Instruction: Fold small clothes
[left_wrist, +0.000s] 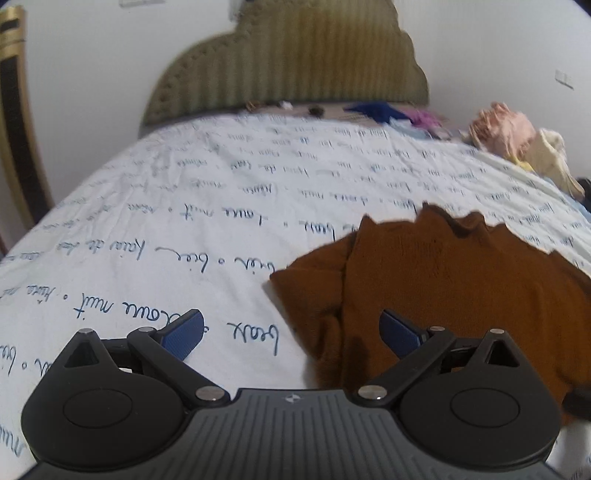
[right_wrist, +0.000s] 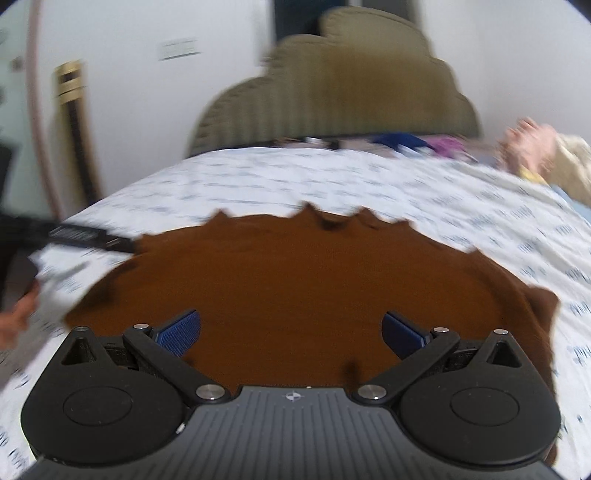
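Rust-brown knitted small garment (left_wrist: 443, 288) lies spread flat on bed with white script-printed sheet (left_wrist: 184, 206). Left tongs (left_wrist: 291, 334) wide, holding nothing, at garment's left edge, one pad over sheet. Right tongs (right_wrist: 291, 332) wide, holding nothing, over garment middle. Pile of pink and cream clothes (left_wrist: 517, 144) near olive padded headboard (left_wrist: 288, 66)

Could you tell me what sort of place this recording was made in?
Most likely a home bedroom: a bed with a script-printed white sheet and a padded olive headboard, a brown garment spread on it, and loose clothes piled by the far edge.
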